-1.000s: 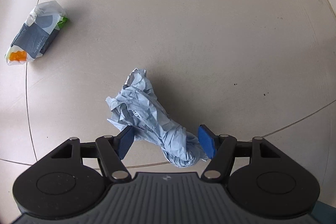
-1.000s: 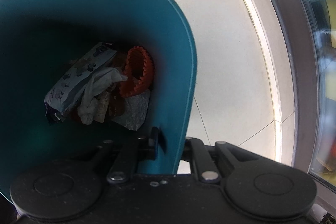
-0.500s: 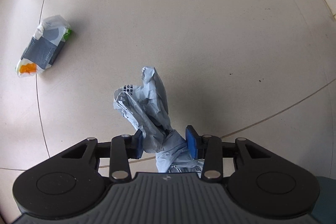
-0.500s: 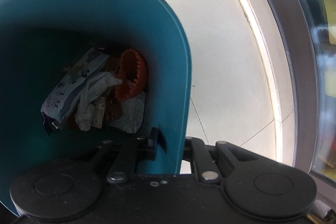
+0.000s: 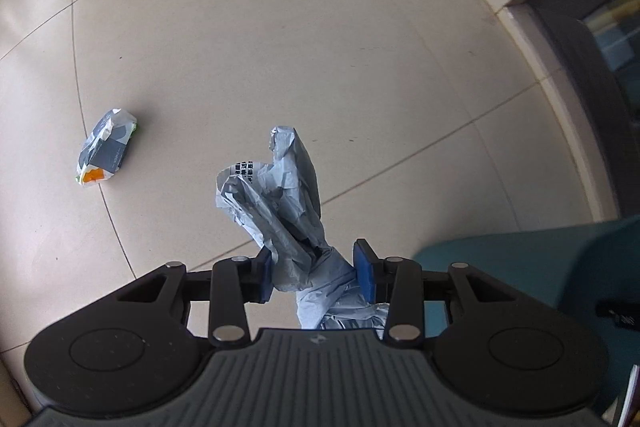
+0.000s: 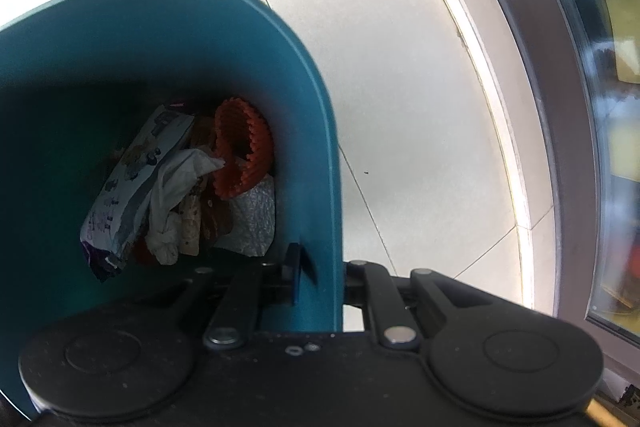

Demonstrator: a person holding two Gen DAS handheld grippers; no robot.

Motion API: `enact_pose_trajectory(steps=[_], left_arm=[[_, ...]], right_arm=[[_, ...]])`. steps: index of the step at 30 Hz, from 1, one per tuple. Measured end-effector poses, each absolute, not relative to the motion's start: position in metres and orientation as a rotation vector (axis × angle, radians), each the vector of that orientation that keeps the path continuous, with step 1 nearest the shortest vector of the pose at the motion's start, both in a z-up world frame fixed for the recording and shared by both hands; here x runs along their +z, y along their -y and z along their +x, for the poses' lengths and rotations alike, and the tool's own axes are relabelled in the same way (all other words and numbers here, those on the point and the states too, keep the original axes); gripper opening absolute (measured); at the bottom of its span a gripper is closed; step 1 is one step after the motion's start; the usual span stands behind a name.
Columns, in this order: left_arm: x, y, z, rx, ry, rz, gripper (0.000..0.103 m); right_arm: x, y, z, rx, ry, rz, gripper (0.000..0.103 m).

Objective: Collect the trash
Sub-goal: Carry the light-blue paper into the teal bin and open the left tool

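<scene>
L gripper (image 5: 316,275) is clamped on the crumpled grey-blue wrapper (image 5: 280,203): both blue pads (image 5: 363,269) press its narrow waist, so jaws sit partway closed w/ the wrapper pinched between. Most of the wrapper sticks out ahead of the fingertips, printed text showing on a fold near the top, and a short tail hangs back toward the gripper body. It's off the tile floor (image 5: 280,27), held in the air. A 2nd piece of trash, a small grey/white packet (image 5: 106,155) w/ an orange patch at one end, lies on the floor well apart, to the upper left of the gripper. A corner of the teal bin (image 5: 520,255) shows at lower right, just beside the L gripper's right finger. R gripper (image 6: 320,263) is nipped nearly closed on the bin's wall (image 6: 320,163), one finger inside and one outside the rim. Inside the bin: a white-blue printed bag (image 6: 132,187), crumpled white paper (image 6: 172,195), an orange ribbed cup (image 6: 244,147), and a silvery foil piece (image 6: 256,219), all piled at the bottom near the gripped wall.
</scene>
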State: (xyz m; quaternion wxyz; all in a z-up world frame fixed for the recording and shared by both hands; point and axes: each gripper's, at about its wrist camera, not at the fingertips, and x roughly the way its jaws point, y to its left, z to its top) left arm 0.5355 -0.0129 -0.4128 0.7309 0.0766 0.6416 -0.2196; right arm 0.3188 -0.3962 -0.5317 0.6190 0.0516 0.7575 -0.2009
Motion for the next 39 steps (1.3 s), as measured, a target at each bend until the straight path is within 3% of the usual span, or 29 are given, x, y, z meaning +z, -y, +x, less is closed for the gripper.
enact_pose_trajectory(steps=[5, 11, 27, 29, 31, 39], left_arm=[[-0.361, 0.040, 0.496, -0.661, -1.451, 0.172, 0.039], [-0.345, 0.095, 0.445, -0.896, -1.521, 0.191, 0.039], [-0.436, 0.175, 0.389, -0.977, -1.685, 0.331, 0.040], [-0.438, 0.176, 0.387, -0.985, -1.680, 0.346, 0.046], [-0.438, 0.177, 0.384, -1.002, -1.682, 0.334, 0.070], [-0.393, 0.139, 0.396, -1.033, -1.612, 0.208, 0.070]], right_arm=[[-0.533, 0.402, 0.315, -0.466, -1.767, 0.149, 0.010], [-0.534, 0.403, 0.313, -0.464, -1.787, 0.172, 0.009], [-0.529, 0.419, 0.311, -0.451, -1.766, 0.231, 0.007], [-0.526, 0.421, 0.310, -0.449, -1.764, 0.227, 0.007], [-0.526, 0.424, 0.308, -0.446, -1.763, 0.230, 0.007], [-0.527, 0.430, 0.304, -0.457, -1.754, 0.253, 0.007]])
